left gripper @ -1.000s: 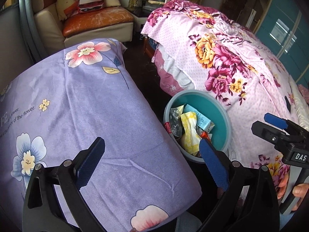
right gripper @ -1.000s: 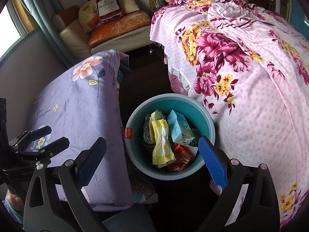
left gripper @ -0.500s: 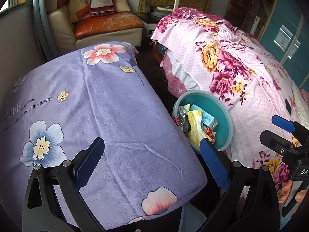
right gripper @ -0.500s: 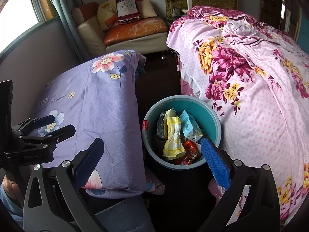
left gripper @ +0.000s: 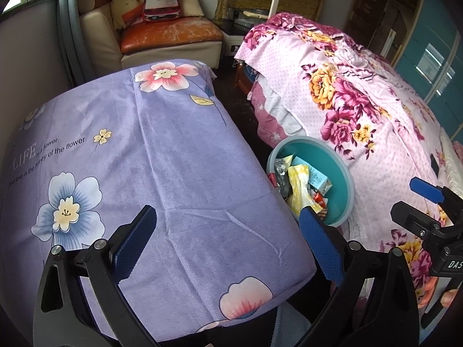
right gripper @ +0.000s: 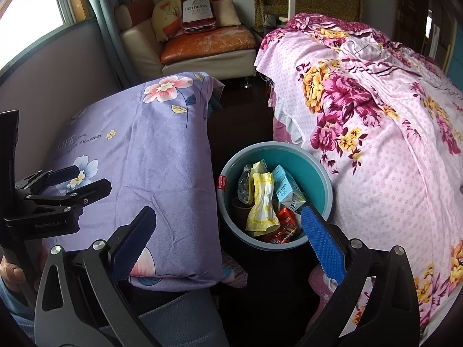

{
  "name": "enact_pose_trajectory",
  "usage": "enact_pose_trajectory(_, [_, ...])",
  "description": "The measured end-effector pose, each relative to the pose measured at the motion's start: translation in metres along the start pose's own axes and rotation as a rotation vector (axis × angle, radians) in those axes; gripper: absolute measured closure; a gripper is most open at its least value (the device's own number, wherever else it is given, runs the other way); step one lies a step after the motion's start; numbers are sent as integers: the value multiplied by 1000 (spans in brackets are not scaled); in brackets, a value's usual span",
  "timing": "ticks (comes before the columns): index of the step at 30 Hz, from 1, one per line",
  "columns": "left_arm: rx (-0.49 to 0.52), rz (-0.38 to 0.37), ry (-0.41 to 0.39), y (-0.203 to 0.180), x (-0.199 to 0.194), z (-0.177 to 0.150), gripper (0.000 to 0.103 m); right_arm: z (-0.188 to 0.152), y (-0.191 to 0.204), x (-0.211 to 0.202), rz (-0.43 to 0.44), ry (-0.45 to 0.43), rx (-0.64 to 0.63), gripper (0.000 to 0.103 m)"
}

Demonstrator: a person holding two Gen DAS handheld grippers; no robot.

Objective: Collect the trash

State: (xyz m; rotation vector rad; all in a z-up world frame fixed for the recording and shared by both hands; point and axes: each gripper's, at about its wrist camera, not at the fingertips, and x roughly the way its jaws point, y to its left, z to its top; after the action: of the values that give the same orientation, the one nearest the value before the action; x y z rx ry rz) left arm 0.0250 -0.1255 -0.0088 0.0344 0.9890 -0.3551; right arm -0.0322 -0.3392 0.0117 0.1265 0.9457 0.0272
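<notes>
Both cameras have pulled back and up over the last second; the teal bin sits smaller and farther off in each view.

Left hand-held gripper (left gripper: 227,238): jaws spread wide, nothing between them, held above the purple floral cover (left gripper: 150,167). Right hand-held gripper (right gripper: 228,238): jaws likewise wide apart and empty, poised above the near rim of the teal bin (right gripper: 315,170).

Teal bin stands on the dark floor between the purple cover and the bed with the pink floral sheet (right gripper: 390,144). Trash is inside it: a yellow wrapper (right gripper: 262,202), a light-blue carton (right gripper: 285,188), a red wrapper (right gripper: 285,227), a clear plastic bag (right gripper: 244,183).

Left view only: teal cabinet doors (left gripper: 434,66) beyond the bed, and the right gripper seen side-on with fingers gripping its handle at the frame's lower right. Right view only: a window (right gripper: 31,8) at upper left, the left gripper side-on over the cover, a hand (right gripper: 11,271) round its handle. Both views show a cream armchair (right gripper: 185,57) with a Hennessy bag.
</notes>
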Motion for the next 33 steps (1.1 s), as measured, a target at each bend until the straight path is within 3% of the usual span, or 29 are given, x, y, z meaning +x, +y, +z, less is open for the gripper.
enact_pose_trajectory(12, [11, 29, -14, 3, 9, -2, 4, 1, -1, 17, -11, 31, 11, 7])
enact_pose_trajectory(33, [1, 44, 29, 12, 33, 0, 4, 7, -7, 42, -25, 78, 22, 7])
